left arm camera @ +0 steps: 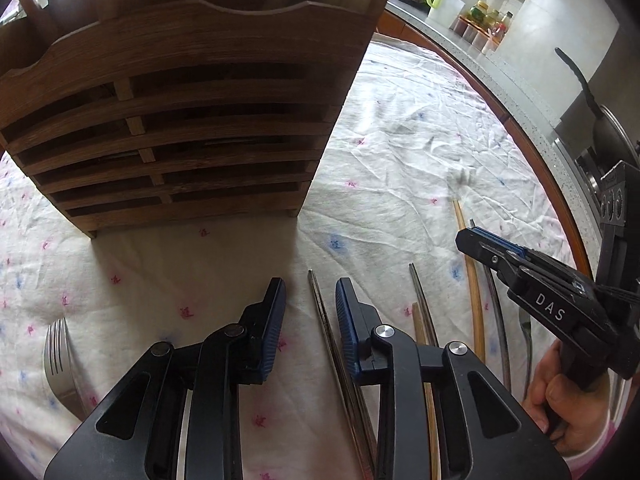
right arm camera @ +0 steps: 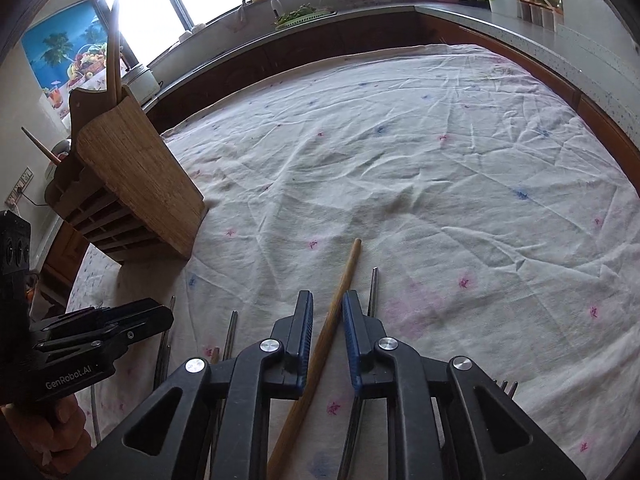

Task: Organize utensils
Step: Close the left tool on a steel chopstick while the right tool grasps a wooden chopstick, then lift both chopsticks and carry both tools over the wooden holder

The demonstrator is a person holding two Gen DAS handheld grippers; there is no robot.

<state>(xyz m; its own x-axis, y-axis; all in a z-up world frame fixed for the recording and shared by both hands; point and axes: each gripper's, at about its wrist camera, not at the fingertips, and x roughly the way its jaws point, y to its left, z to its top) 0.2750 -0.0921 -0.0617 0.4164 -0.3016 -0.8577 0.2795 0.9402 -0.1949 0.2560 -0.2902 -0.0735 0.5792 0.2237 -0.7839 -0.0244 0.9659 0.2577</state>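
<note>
Straddling utensils on the cloth [right arm camera: 440, 168] — left hand-held gripper [left arm camera: 310, 304] wide around a metal chopstick [left arm camera: 320, 312], right hand-held gripper [right arm camera: 327, 320] wide around a wooden chopstick [right arm camera: 340, 292].

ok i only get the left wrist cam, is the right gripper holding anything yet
Observer: No. The right gripper is open, and a wooden chopstick lies on the cloth between its fingers, unclamped.
Operator: anything in the holder already
Observer: Yes, two wooden chopsticks stand upright in the wooden utensil holder.
Operator: any fork over on that side
Observer: Yes, the tines of a fork peek out just right of the right gripper's body.
</note>
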